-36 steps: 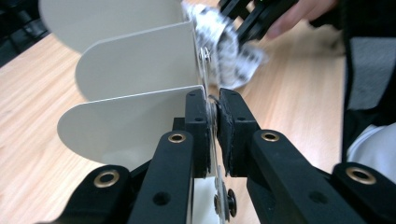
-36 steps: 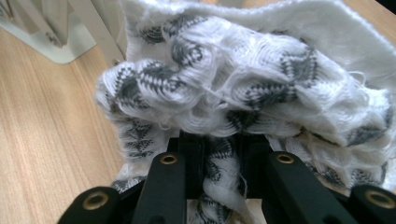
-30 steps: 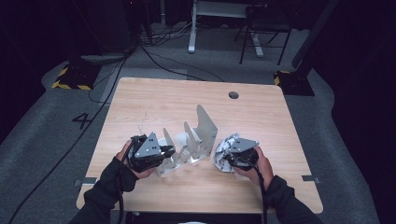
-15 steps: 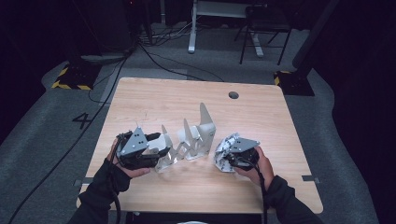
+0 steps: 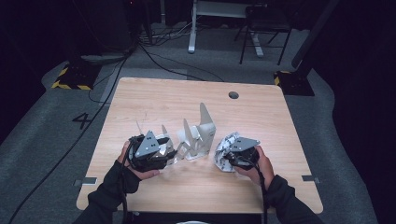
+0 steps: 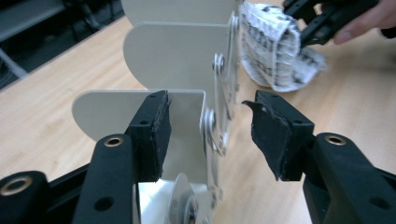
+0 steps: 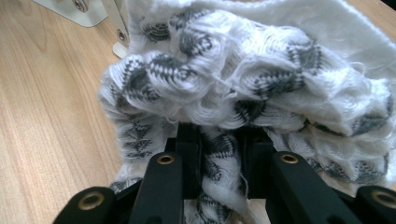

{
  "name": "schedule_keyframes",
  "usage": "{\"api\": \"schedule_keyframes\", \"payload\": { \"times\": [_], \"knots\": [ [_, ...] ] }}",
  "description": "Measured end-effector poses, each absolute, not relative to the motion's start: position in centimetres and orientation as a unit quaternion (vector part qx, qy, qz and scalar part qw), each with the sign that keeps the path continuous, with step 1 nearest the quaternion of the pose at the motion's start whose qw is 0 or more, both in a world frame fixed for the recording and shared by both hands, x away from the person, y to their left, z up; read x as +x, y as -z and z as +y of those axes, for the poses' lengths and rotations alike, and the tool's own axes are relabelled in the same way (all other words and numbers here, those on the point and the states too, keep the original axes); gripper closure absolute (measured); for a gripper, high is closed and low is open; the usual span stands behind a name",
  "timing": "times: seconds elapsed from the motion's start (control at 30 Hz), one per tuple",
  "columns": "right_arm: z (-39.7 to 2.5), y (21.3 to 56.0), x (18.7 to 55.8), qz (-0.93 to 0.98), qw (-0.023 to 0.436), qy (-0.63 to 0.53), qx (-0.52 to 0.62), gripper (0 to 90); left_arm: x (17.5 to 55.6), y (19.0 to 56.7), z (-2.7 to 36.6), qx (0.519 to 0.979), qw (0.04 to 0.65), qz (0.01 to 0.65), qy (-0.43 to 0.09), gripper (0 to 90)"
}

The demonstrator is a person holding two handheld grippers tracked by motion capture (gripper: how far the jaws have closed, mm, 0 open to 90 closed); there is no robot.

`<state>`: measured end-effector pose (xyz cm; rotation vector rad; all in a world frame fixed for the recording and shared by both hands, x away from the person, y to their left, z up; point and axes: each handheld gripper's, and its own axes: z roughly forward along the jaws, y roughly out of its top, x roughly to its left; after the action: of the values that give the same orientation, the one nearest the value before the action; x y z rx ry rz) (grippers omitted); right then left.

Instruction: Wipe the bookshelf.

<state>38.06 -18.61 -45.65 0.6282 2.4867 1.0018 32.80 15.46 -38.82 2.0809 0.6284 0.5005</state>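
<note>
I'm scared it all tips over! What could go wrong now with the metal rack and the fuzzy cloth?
1. The left gripper is open around the folding metal rack, one pad touching a plate; a clumsy squeeze might slide or tip it.
2. The right gripper pinches only a fold of the knitted cloth, so it might slip free.
3. The cloth lies close beside the rack and could catch on its plates.

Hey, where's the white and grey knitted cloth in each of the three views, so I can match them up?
High view: the knitted cloth lies right of centre on the table, under the right gripper.
Left gripper view: upper right, beyond the rack's panels.
Right gripper view: across the middle and top, pinched between the black jaws.
Shared landmark: the white folding rack, beside the cloth in every view.
</note>
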Motion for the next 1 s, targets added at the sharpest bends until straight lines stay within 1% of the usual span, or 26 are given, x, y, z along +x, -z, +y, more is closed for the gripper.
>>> {"api": "schedule_keyframes", "payload": {
  "times": [0.13,0.23,0.27,0.37,0.4,0.6,0.73,0.83,0.93,0.97,1.0],
  "knots": [
    [-18.6,45.6,38.0,0.886,0.196,-0.355,0.226,73.1,33.2,38.7,15.5,0.838,0.44,0.258,-0.192,64.8],
    [-18.7,45.6,38.1,0.884,0.199,-0.357,0.228,73.1,33.2,38.6,15.5,0.84,0.438,0.256,-0.194,69.3],
    [-18.7,45.6,38.1,0.884,0.198,-0.357,0.228,73.1,33.3,38.7,15.5,0.839,0.442,0.253,-0.192,69.2],
    [-18.7,45.6,38.1,0.884,0.198,-0.357,0.228,73.2,33.4,38.7,15.6,0.838,0.459,0.238,-0.174,81.9],
    [-18.7,45.6,38.1,0.884,0.197,-0.357,0.227,73.3,33.4,38.7,15.5,0.84,0.46,0.233,-0.172,83.2],
    [-19.3,45.0,38.2,0.877,0.204,-0.368,0.232,74.3,32.4,38.6,15.0,0.853,0.466,0.196,-0.132,84.3],
    [-19.9,44.4,38.2,0.868,0.21,-0.383,0.236,74.8,31.0,38.2,14.8,0.864,0.453,0.174,-0.131,84.3],
    [-20.1,44.1,38.2,0.865,0.214,-0.388,0.237,74.8,30.1,38.2,15.6,0.866,0.453,0.171,-0.126,84.2],
    [-20.0,44.1,38.2,0.865,0.214,-0.388,0.237,74.8,29.4,38.1,16.5,0.86,0.456,0.187,-0.129,83.6],
    [-19.9,44.1,38.2,0.863,0.218,-0.388,0.239,74.8,29.3,38.0,16.7,0.855,0.461,0.196,-0.131,76.3],
    [-19.9,44.1,38.2,0.862,0.22,-0.389,0.24,74.9,29.3,37.6,17.4,0.844,0.475,0.211,-0.128,71.4]
  ]
}}
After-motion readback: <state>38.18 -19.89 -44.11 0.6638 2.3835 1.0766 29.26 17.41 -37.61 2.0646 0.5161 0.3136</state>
